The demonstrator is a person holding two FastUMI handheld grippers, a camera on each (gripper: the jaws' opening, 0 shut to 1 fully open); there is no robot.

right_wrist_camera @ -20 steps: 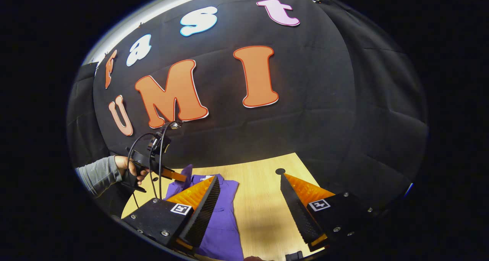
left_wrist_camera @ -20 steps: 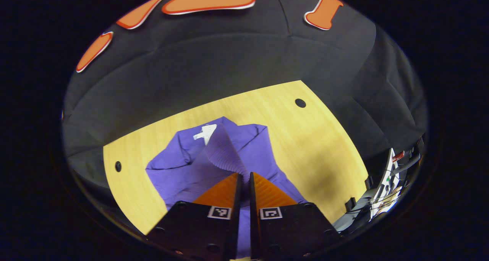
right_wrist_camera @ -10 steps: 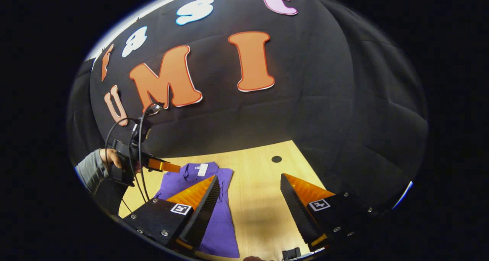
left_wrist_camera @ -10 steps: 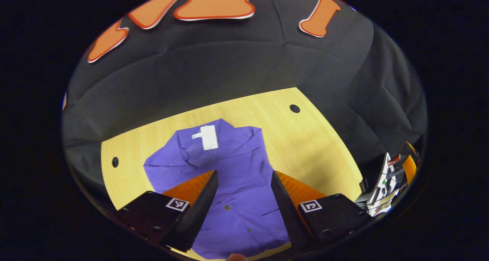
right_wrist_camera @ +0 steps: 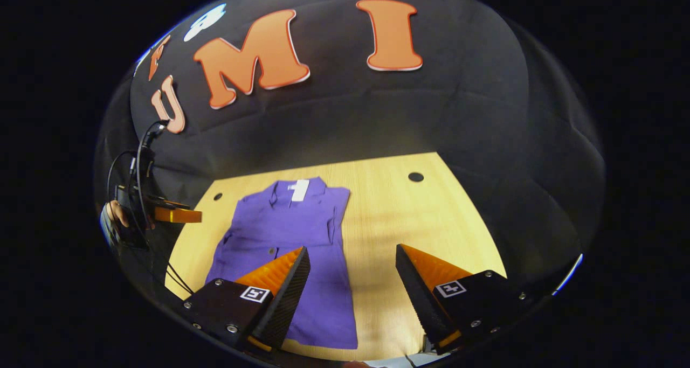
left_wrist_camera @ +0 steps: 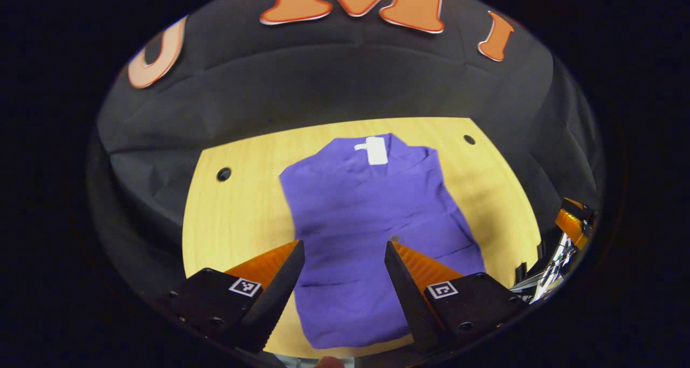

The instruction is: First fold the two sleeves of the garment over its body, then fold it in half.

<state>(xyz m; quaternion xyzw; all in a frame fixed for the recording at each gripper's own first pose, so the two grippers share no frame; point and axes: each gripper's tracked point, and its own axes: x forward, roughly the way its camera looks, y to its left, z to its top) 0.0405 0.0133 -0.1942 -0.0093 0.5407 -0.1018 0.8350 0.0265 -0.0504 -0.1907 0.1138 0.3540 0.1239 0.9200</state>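
Sleeve dropped; purple garment [left_wrist_camera: 372, 222] flat, sleeves folded.

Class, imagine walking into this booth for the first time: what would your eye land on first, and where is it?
The purple collared garment stands out first, lying flat on the pale wooden table with both sleeves folded in and a white tag at its collar. Next come the open left gripper and the open right gripper, poised above it.

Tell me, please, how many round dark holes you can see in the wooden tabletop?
2. One hole lies left of the purple shirt near the collar end; the other hole lies right of it. The shirt may cover more.
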